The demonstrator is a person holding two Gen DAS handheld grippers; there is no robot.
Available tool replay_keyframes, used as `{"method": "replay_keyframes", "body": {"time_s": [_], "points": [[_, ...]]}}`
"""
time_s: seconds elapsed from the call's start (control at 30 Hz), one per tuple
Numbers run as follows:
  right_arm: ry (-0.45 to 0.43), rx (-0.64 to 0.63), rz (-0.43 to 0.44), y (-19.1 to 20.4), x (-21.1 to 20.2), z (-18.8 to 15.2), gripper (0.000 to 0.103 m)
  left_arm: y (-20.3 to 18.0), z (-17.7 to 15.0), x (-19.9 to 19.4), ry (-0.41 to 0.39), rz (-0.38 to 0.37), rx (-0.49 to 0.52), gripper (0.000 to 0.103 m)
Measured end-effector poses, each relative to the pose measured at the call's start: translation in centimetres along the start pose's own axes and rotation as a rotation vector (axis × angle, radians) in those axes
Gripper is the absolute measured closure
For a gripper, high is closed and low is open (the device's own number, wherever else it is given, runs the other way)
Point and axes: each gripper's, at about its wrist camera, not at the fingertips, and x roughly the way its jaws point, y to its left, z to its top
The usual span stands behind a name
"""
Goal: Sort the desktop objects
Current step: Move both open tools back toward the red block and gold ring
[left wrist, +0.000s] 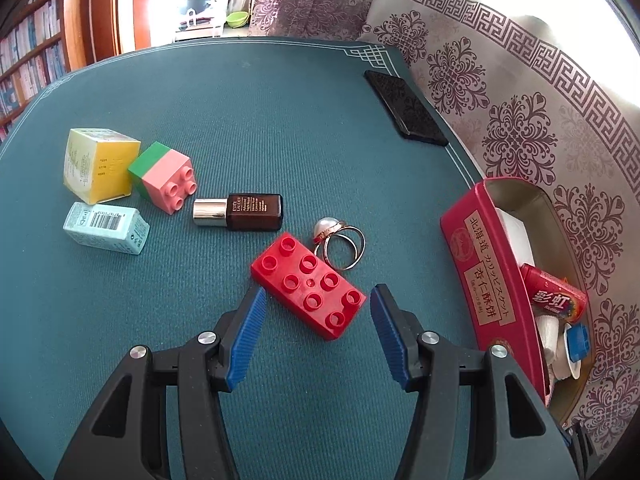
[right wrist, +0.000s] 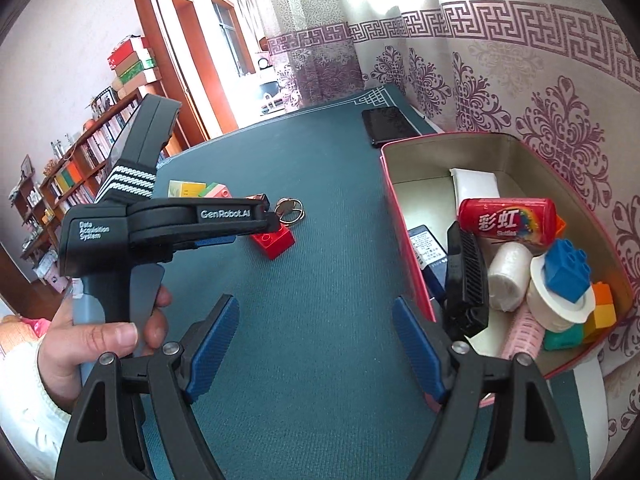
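The left gripper, jaws spread, is straddling the red brick at frame centre without pinching it. The right gripper is hanging spread and empty beside the half-filled tin. Boxes, a bottle and a ring are still waiting on the mat.

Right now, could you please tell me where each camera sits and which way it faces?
Left wrist: on the left tongs, looking down at the red brick between its open blue pads; no hand shows.
Right wrist: on the right tongs, looking across the mat beside the tin; the left hand shows.
Shared: brick, ring, tin, mat.
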Motion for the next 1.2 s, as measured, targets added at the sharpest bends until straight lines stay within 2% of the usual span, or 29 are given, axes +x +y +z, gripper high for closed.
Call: {"method": "replay_keyframes", "body": {"time_s": [0.07, 0.2, 0.37, 0.6, 0.73, 0.97, 1.13, 1.17, 1.2], "points": [[0.010, -0.003, 0.013, 0.1, 0.3, -0.2, 0.021, 0.4, 0.1, 0.7, 0.011, 0.019, 0.008, 0.045], [0.027, -0.019, 0.023, 0.5, 0.8, -0.5, 0.021, 1.1, 0.4, 1.4, -0.002, 0.022, 0.006, 0.034], [0.042, -0.015, 0.024, 0.4, 1.3, -0.7, 0.021, 2.7, 0.5, 1.3, -0.017, 0.035, -0.007, 0.033], [0.047, -0.010, 0.025, 0.5, 1.4, -0.7, 0.021, 4.8, -0.5, 0.5, -0.017, 0.075, 0.023, 0.026], [0.047, -0.014, 0.021, 0.7, 1.5, -0.7, 0.021, 5.6, -0.7, 0.5, -0.015, 0.084, 0.001, 0.026], [0.039, -0.019, 0.022, 1.0, 1.4, -0.4, 0.021, 4.7, 0.0, 0.9, -0.015, 0.081, 0.000, 0.026], [0.026, -0.022, 0.018, 1.3, 1.2, 0.0, 0.021, 5.2, 0.2, 2.1, -0.003, 0.115, 0.011, 0.026], [0.025, -0.026, 0.017, 1.4, 1.1, 0.1, 0.021, 5.3, 0.1, 1.8, -0.018, 0.116, 0.021, 0.027], [0.023, -0.030, 0.015, 1.5, 1.1, 0.1, 0.021, 5.3, 0.1, 1.7, -0.018, 0.120, 0.025, 0.032]]}}
